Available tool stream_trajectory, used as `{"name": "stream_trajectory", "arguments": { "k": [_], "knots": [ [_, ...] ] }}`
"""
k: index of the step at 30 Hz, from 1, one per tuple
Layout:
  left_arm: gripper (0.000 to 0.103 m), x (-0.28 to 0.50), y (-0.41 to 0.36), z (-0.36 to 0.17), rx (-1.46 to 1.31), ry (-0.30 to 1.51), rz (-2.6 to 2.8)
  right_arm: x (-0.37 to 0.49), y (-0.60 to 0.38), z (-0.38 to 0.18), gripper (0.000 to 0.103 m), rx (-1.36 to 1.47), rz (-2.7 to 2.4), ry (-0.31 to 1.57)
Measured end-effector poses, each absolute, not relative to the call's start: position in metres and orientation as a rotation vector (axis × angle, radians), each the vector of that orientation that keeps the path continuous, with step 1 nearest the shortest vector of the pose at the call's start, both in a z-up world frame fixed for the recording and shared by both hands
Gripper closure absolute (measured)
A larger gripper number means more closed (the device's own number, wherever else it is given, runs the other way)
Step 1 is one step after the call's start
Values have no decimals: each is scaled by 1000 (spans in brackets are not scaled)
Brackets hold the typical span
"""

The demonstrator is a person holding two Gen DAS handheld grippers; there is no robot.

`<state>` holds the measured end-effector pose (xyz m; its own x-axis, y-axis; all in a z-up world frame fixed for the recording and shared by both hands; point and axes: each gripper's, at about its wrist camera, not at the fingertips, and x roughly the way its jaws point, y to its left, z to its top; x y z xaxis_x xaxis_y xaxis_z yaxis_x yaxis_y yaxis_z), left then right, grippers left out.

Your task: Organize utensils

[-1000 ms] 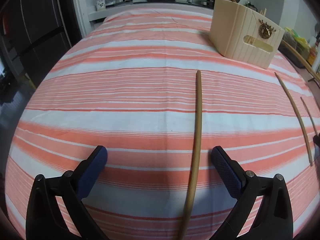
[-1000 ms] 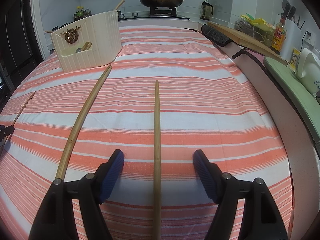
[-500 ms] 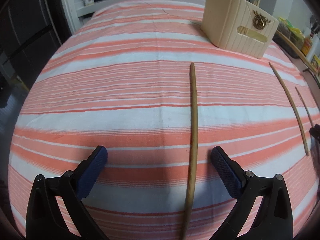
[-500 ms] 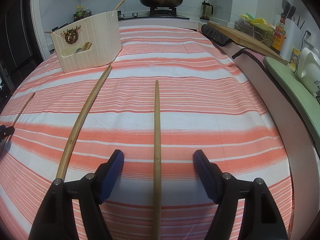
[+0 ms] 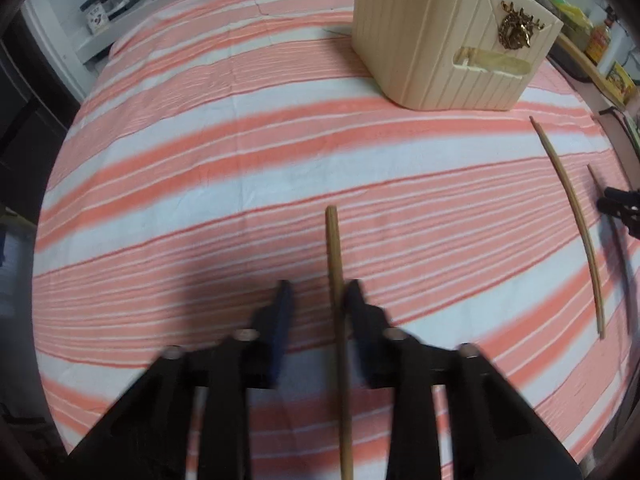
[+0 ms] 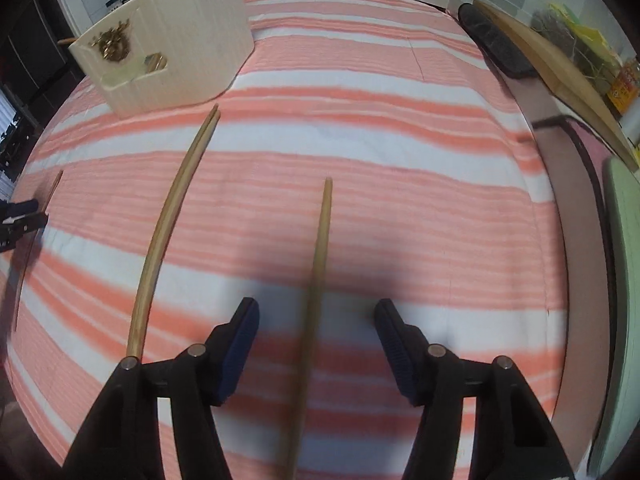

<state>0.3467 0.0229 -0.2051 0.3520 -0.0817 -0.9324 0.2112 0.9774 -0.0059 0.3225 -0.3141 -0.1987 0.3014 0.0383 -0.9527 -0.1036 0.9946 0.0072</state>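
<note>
Several wooden chopsticks lie on the striped cloth (image 5: 240,168). My left gripper (image 5: 318,300) is closing around one chopstick (image 5: 334,248): the stick rests against the right pad, while a narrow strip of cloth still shows before the left pad. My right gripper (image 6: 316,312) is also closing. Another chopstick (image 6: 322,232) runs between its pads, which stand well apart from it. A third chopstick (image 6: 172,208) lies to the left of that one and points at the cream utensil holder (image 6: 192,40), seen too in the left wrist view (image 5: 420,40).
The holder carries a gold emblem (image 5: 518,30) and has sticks inside. A wooden board (image 6: 560,68) and a dark mat (image 6: 496,48) lie along the right side. Jars (image 5: 96,16) stand beyond the far left corner. The cloth's left edge drops off to a dark floor.
Both hands have moved forward along their chopsticks toward the holder. The left jaws have drawn in from wide to nearly together; the right jaws have narrowed somewhat.
</note>
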Motion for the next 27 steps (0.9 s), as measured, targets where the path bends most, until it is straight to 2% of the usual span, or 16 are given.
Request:
{"name": "stream_trajectory", "arguments": {
  "k": [1,2,5,12,16,21,27],
  "knots": [
    [99,349,21,-205,110,1189,-179,332,-312,-199,69,-51,90,1254],
    [99,348,21,-203,106,1172,-169,338,-311,-198,97,-43,79,1249],
    [99,332,29,-182,46,1083,-202,338,-309,-176,97,3,65,1187],
    [99,268,48,-73,-53,787,-345,269,-295,-47,97,62,241,882],
    [99,253,56,-24,-123,673,-401,245,-283,-5,97,18,268,773],
    [99,265,67,48,-226,512,-425,263,-273,45,97,-19,256,623],
    [99,323,57,139,-272,302,-312,322,-245,121,97,-111,230,400]
  ]
}}
